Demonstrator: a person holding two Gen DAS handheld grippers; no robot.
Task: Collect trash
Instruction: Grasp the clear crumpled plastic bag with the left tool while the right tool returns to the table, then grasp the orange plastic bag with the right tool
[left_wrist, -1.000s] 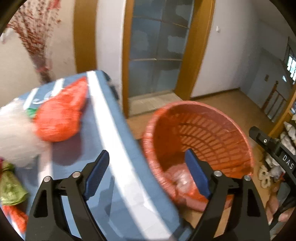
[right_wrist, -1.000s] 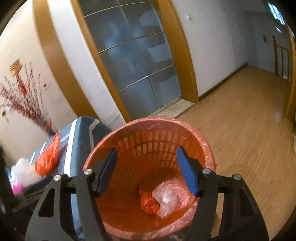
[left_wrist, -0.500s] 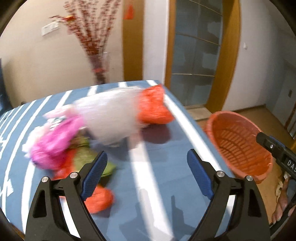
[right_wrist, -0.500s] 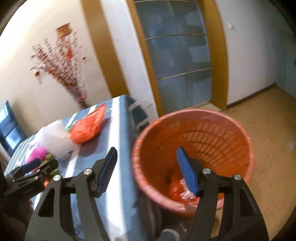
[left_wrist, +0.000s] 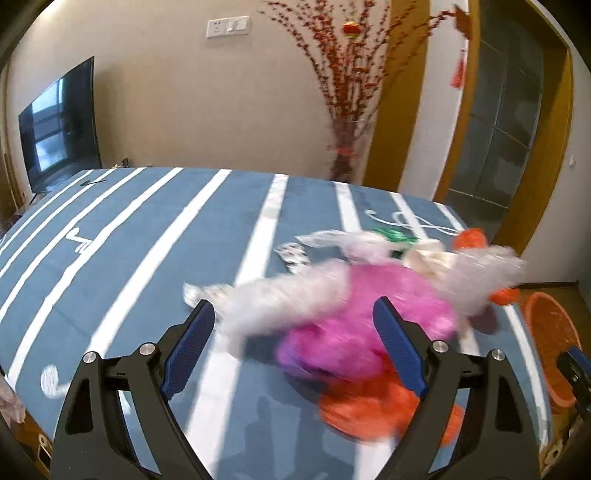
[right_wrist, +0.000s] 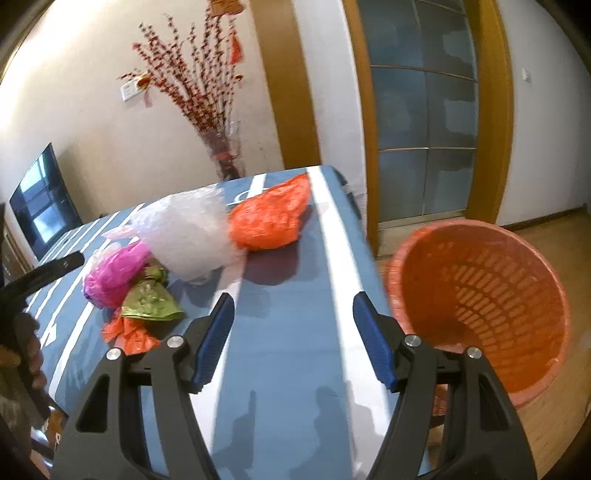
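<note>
A heap of plastic bags lies on the blue striped table (right_wrist: 295, 354): a large orange bag (right_wrist: 271, 218), a clear white bag (right_wrist: 188, 236), a pink bag (right_wrist: 112, 273), a green wrapper (right_wrist: 149, 301) and a small orange bag (right_wrist: 127, 332). In the left wrist view the pink bag (left_wrist: 354, 325) and white bag (left_wrist: 295, 295) are blurred. My left gripper (left_wrist: 293, 345) is open and empty, just before the pink bag. My right gripper (right_wrist: 293, 334) is open and empty above the table. The orange basket (right_wrist: 480, 295) stands beside the table's right edge.
A vase of red branches (right_wrist: 221, 147) stands behind the table. A television (left_wrist: 59, 122) hangs on the left wall. A glass door (right_wrist: 421, 122) is behind the basket. Wooden floor (right_wrist: 554, 424) lies on the right. The table's left half (left_wrist: 129, 240) holds no bags.
Both grippers have swung left, away from the basket and toward the table. The left gripper now faces the pink and white bags. Both stayed open.
</note>
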